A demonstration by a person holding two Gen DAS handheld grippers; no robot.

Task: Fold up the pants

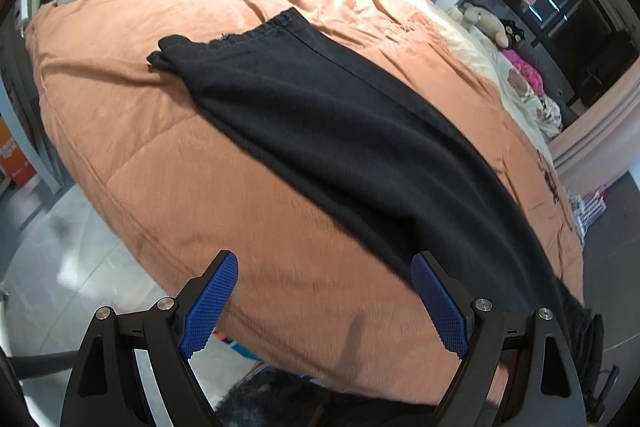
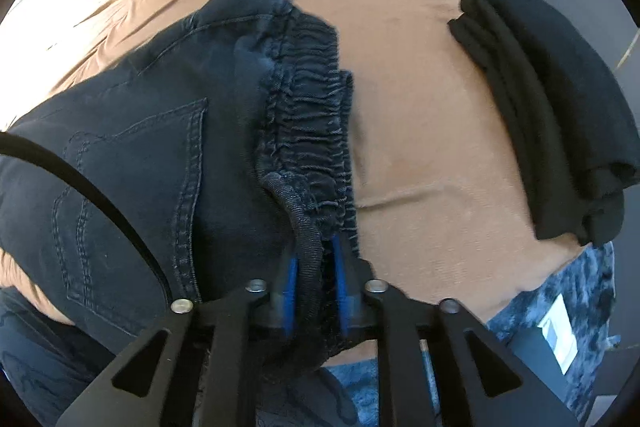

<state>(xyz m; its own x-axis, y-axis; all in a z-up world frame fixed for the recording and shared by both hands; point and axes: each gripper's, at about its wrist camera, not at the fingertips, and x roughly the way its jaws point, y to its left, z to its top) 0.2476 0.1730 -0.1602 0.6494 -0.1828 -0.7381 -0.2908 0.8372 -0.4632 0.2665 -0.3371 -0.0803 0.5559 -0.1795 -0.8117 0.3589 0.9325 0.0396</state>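
The long black denim pants [image 1: 340, 131] lay flat on the soft orange bed cover [image 1: 160, 147]. From the left gripper [image 1: 324, 267] they ran from 4 o'clock up to the leg ends at 11 o'clock. Its blue pads stood wide apart with nothing between them. The right gripper [image 2: 314, 259] was nearly closed, pinching the stretchy waistband [image 2: 308, 147] (the thick rolled edge sat between its pads). So the right hand was nearer. A folded black pile [image 2: 552, 115] sat at 2 o'clock, with bare cover between.
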